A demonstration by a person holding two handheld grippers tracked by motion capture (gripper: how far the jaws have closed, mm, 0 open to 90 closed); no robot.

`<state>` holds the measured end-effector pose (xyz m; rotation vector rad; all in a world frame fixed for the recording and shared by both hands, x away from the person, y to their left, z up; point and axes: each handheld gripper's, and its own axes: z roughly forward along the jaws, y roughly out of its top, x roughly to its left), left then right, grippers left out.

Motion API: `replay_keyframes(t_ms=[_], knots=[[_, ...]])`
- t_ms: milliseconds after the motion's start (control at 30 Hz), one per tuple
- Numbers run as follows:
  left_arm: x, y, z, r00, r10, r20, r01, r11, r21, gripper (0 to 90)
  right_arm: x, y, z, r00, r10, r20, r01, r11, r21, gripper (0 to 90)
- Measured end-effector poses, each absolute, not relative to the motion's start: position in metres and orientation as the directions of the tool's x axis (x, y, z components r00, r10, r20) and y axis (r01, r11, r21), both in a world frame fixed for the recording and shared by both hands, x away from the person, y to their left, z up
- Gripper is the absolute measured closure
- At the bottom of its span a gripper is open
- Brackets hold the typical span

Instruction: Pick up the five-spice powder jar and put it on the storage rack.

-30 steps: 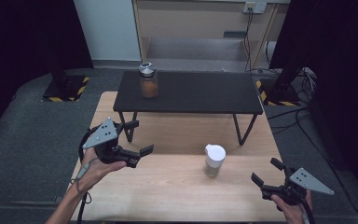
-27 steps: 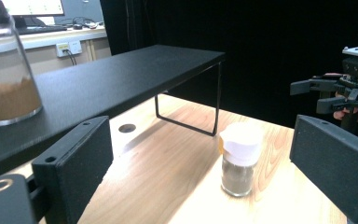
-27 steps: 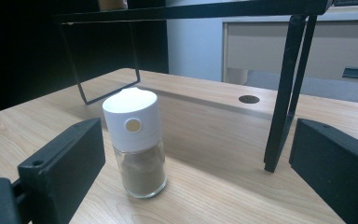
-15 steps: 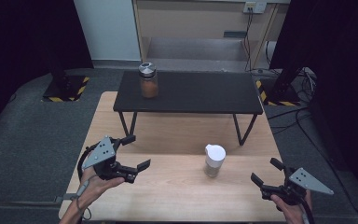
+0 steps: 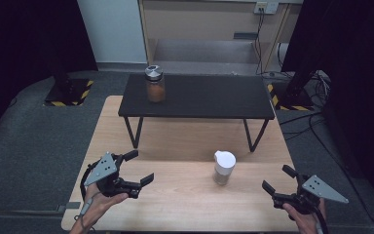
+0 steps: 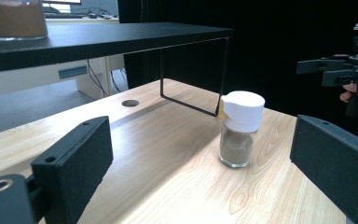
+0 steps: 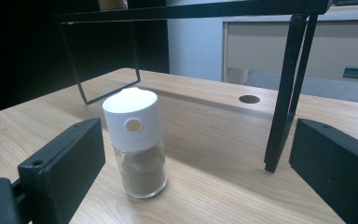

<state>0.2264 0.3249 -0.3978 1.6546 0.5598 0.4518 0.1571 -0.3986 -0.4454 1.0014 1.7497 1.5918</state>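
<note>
High view has the left gripper (image 5: 135,168) and right gripper (image 5: 277,180) wide open and empty, either side of the white-capped spice jar (image 5: 223,167). Likely an approach; next, one must close in around the jar's body

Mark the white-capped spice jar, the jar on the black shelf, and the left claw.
white-capped spice jar (image 5: 223,167), high view, glass body.
jar on the black shelf (image 5: 155,84), high view, body.
left claw (image 5: 136,166), high view, midway between tips.

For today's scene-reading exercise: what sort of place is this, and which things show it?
Probably a lab or recording room, not a kitchen: black curtains around a lone wooden table, cables on grey carpet, and a hand-held gripper facing a spice jar.
</note>
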Motion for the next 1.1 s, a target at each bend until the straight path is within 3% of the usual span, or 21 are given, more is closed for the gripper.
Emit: replay_keyframes(t_ms=[700, 1100], knots=[[0.216, 0.332, -0.411, 0.782, 0.623, -0.022, 0.119, -0.115, 0.986, 4.0, 0.157, -0.399, -0.445, -0.563, 0.823, 0.073, 0.147, 0.013, 0.989, 3.7], [0.200, 0.337, -0.414, 0.651, 0.757, -0.050, 0.134, -0.051, 0.990, 3.6, 0.157, -0.400, -0.446, -0.563, 0.823, 0.075, 0.147, 0.011, 0.989, 3.6]])
